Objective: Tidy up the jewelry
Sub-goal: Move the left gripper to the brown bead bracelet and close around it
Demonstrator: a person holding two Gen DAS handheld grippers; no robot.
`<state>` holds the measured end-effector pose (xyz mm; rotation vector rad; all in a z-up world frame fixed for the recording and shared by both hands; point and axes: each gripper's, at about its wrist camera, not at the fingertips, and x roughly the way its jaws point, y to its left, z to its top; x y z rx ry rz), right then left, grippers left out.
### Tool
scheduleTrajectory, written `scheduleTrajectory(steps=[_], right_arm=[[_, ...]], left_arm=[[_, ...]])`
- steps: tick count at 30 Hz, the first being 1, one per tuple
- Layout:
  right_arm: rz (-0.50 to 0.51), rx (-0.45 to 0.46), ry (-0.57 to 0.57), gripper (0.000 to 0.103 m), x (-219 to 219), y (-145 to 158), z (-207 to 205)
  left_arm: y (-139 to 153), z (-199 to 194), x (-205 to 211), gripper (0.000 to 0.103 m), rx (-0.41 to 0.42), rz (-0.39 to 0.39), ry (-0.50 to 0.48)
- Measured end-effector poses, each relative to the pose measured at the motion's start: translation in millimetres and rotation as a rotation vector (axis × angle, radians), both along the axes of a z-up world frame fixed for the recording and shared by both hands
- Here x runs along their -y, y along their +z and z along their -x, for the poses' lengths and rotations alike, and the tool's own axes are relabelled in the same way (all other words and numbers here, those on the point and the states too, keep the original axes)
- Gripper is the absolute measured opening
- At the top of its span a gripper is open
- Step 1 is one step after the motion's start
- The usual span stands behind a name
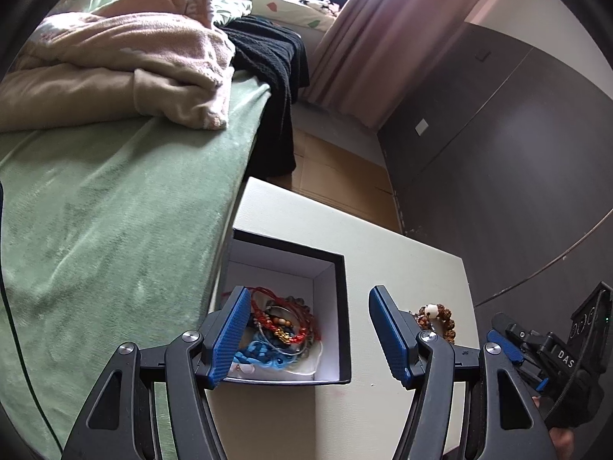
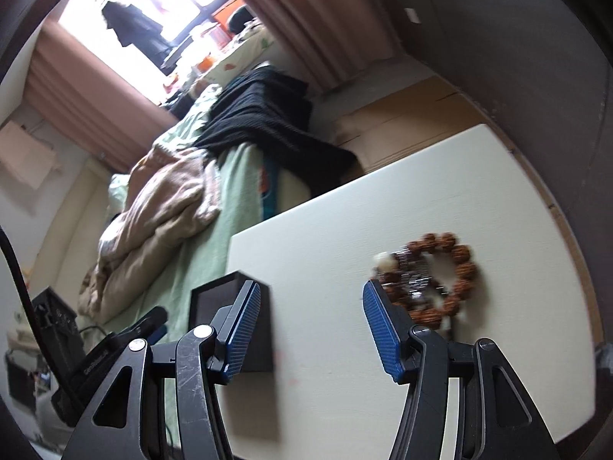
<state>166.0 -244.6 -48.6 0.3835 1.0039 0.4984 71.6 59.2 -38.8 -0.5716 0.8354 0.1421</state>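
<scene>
A brown bead bracelet (image 2: pixel 440 280) lies flat on the white table (image 2: pixel 325 253) in a round ring, so it has no long side – its one white bead (image 2: pixel 383 258) sits at the left edge in the right wrist view. The right gripper (image 2: pixel 312 329) hangs just in front of it, jaws apart with nothing between them, its right finger (image 2: pixel 381 326) by the beads. The left gripper (image 1: pixel 306 331) is also wide and holds nothing – over the black box (image 1: pixel 343 306) full of bracelets (image 1: pixel 283 326)

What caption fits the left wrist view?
Open left gripper above black box of bracelets; brown bead bracelet outside on white table.
</scene>
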Motion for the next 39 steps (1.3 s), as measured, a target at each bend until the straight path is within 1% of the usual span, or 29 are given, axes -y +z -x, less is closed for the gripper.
scheduleTrajectory(steps=[4, 10, 14, 18, 20, 22, 25, 26, 28, 31, 33, 39], right_arm=[[0.034, -0.03, -0.058, 0.057, 21.2, -9.4, -6.8], [0.063, -0.082, -0.122, 0.057, 40.4, -24.0, -16.5], [0.073, -0.14, -0.137, 0.057, 42.8, -39.8, -24.5], [0.103, -0.213, -0.136, 0.057, 39.0, -58.7, -32.2], [0.084, -0.255, -0.149, 0.057, 42.4, -65.7, -35.2], [0.06, -0.279, -0.165, 0.057, 48.0, -68.0, -36.9], [0.044, -0.281, -0.17, 0.057, 52.9, -66.8, -38.5], [0.044, -0.278, -0.168, 0.057, 53.8, -66.5, -39.3], [0.044, -0.282, -0.165, 0.057, 55.1, -67.2, -40.9], [0.022, -0.301, -0.181, 0.056, 62.8, -68.5, -43.3], [0.01, -0.302, -0.195, 0.056, 70.2, -66.3, -44.3], [-0.052, -0.304, -0.248, 0.056, 96.6, -58.3, -44.3]], left_arm=[[-3.6, -5.8, 11.0, 0.065, -0.009, -0.006, -0.019], [-10.5, -15.7, 31.2, 0.065, -0.022, -0.019, -0.053], [-17.2, -24.3, 46.2, 0.065, -0.045, -0.05, -0.09], [-15.6, -32.4, 60.1, 0.065, -0.014, -0.062, -0.117], [-16.8, -41.8, 71.9, 0.065, -0.019, -0.066, -0.157], [-18.6, -49.4, 81.8, 0.065, -0.033, -0.066, -0.188], [-18.7, -59.2, 98.4, 0.064, -0.038, -0.06, -0.216], [-18.4, -62.3, 103.9, 0.063, -0.038, -0.056, -0.222], [-18.4, -69.0, 114.5, 0.054, -0.047, -0.045, -0.238], [-19.3, -81.7, 132.7, 0.044, -0.072, -0.024, -0.269], [-21.8, -89.8, 145.1, 0.042, -0.092, -0.012, -0.284], [-32.7, -107.7, 184.3, 0.036, -0.157, -0.032, -0.342]])
